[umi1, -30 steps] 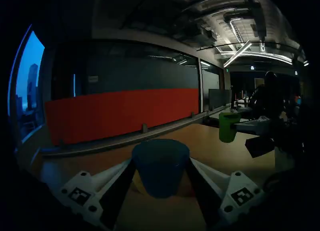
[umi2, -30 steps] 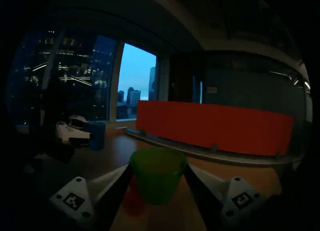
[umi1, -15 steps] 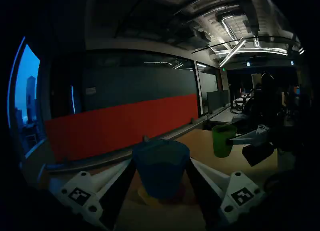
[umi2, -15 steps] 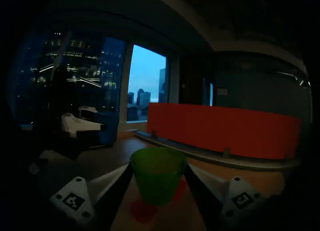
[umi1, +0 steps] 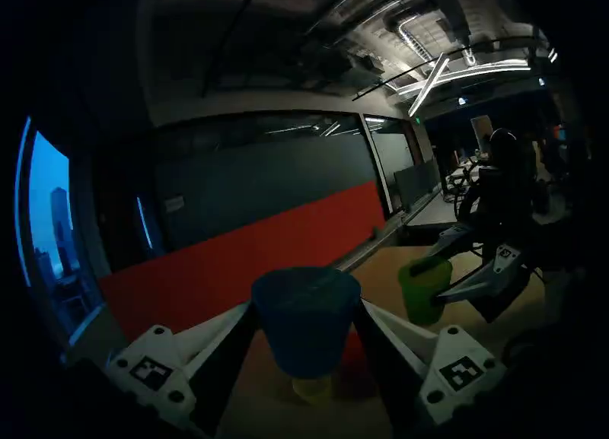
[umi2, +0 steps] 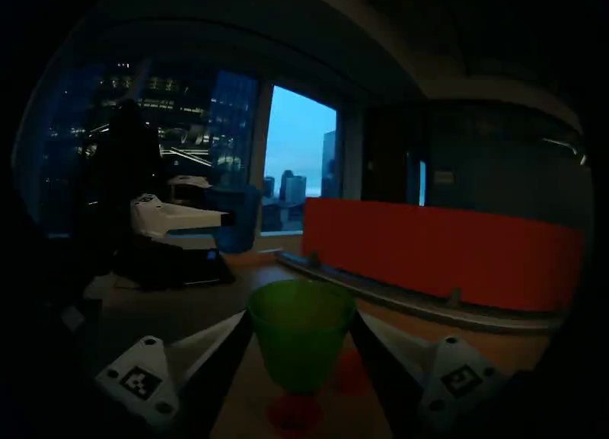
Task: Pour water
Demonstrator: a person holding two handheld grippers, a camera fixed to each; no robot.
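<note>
Dimly lit, the scene hides much. Whether either cup holds water cannot be told, and a figure at the far left of the right gripper view is only a silhouette. A yellow shape under the blue cup is too dark to identify. A red disc is partly covered by the green cup.

The left gripper pinches the blue cup between both fingers, dead centre and upright. The right gripper clamps the green cup the same way. In the left gripper view, the right gripper and green cup are off to the right, over the table's far side, well apart from the blue cup.

The table is brown wood. A red partition runs along its far edge. Beyond are a window showing dusk towers, and ceiling light strips.
</note>
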